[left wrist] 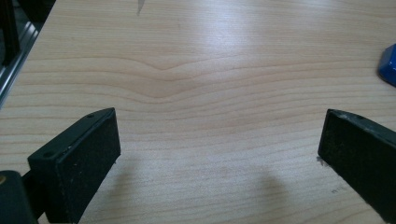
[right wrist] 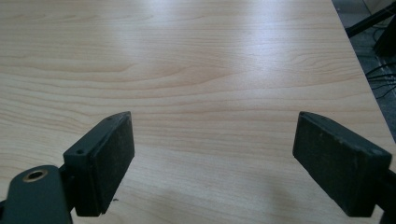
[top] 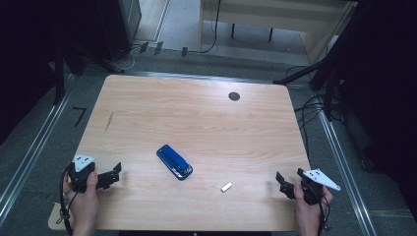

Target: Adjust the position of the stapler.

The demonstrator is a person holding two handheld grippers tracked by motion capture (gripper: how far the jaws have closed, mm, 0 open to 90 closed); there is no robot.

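Note:
A blue stapler lies at an angle near the middle of the wooden table; its blue edge shows at the right of the left gripper view. A small white block lies to its front right. My left gripper rests at the table's front left, open, with bare wood between its jaws. At the front right my right gripper is open too, nothing between its jaws.
A dark round grommet sits in the table's far right part. Metal rails run along the floor on both sides, and cables lie off the right edge. A cabinet stands beyond the table.

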